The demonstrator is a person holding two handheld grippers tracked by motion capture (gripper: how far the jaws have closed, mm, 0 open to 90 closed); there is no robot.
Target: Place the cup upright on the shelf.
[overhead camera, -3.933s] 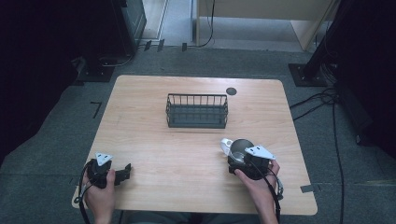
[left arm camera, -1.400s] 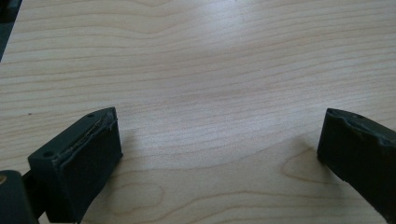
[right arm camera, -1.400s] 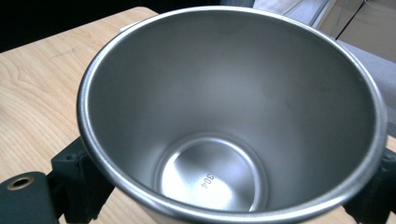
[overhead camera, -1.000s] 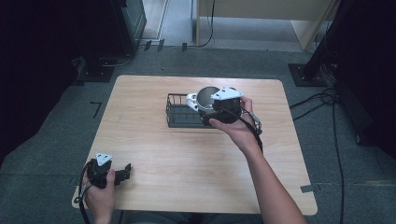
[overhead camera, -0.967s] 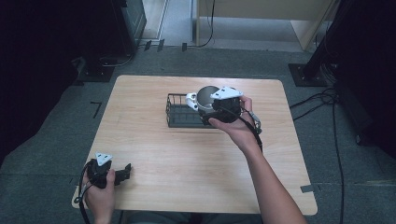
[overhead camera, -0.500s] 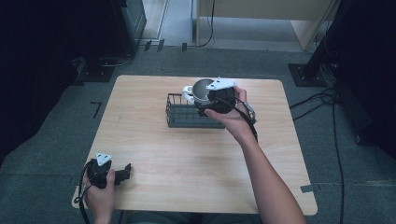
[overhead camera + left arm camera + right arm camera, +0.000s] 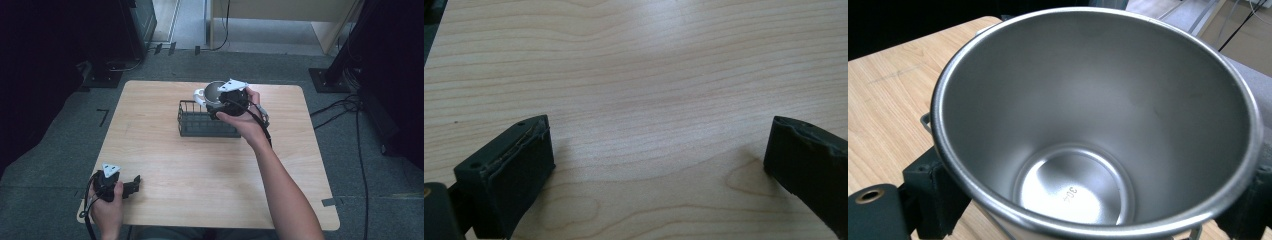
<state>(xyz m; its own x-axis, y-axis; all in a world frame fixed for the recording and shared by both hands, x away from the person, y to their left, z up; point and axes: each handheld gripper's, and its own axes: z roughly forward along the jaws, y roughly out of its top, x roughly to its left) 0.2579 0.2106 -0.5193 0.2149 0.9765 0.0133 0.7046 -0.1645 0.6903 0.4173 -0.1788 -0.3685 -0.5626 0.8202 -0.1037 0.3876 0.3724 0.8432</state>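
Your right hand-held gripper (image 7: 220, 102) is clamped on the cup (image 7: 1098, 125) and holds it over the basket (image 7: 200, 125); judging by this, only lowering and release remain. The cup is bare steel, empty, with a white handle. Your left hand-held gripper (image 7: 659, 165) rests on the desk (image 7: 200, 165), jaws apart.

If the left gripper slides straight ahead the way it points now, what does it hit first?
Probably nothing soon: the open left gripper faces bare table. The wire basket sits farther off, likely outside its line.
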